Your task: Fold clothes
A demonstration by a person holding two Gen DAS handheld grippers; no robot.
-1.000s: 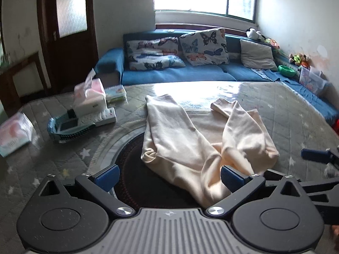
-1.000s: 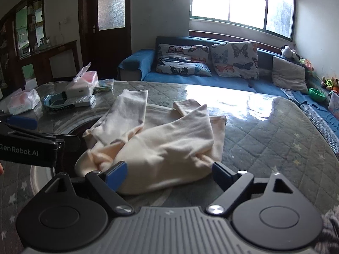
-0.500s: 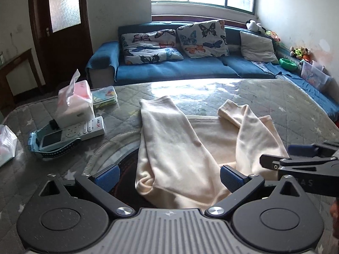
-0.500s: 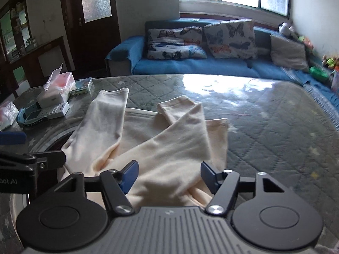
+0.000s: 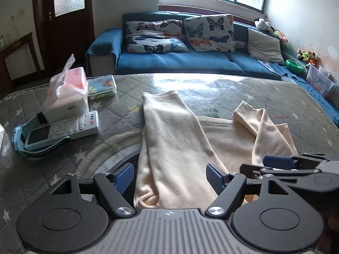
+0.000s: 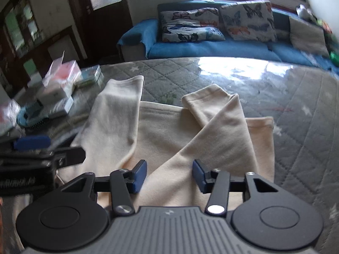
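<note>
**Two grippers over a cream top**

A cream top [image 5: 175,148] lies on the counter [image 5: 233,91]. The counter has a grey quilted cover with little stars. Both sleeves of the top are folded in over its body, and they point away from the grippers.

The left hand-held gripper [image 5: 170,176] is low over the near edge of the top. Its blue fingers [image 5: 125,176] are wide apart. One sleeve runs right between them. I cannot tell if the fingers touch the cloth.

The right hand-held gripper [image 6: 168,174] is just beside the left one, on its right. Its fingers are apart too, but not as wide. The other sleeve [image 6: 222,131] passes between them. Nothing is pinched.

Ahead and to the left of the left hand-held gripper sit a tissue box [image 5: 67,93], a white remote [image 5: 65,128] and a small flat box [image 5: 102,86] with a bright picture on it. They are well apart from the top.

Far ahead, past the counter, is a blue sofa [image 5: 169,60] with butterfly pillows [image 5: 209,32].

The right wrist picture is a bit blurry on its left side.
</note>
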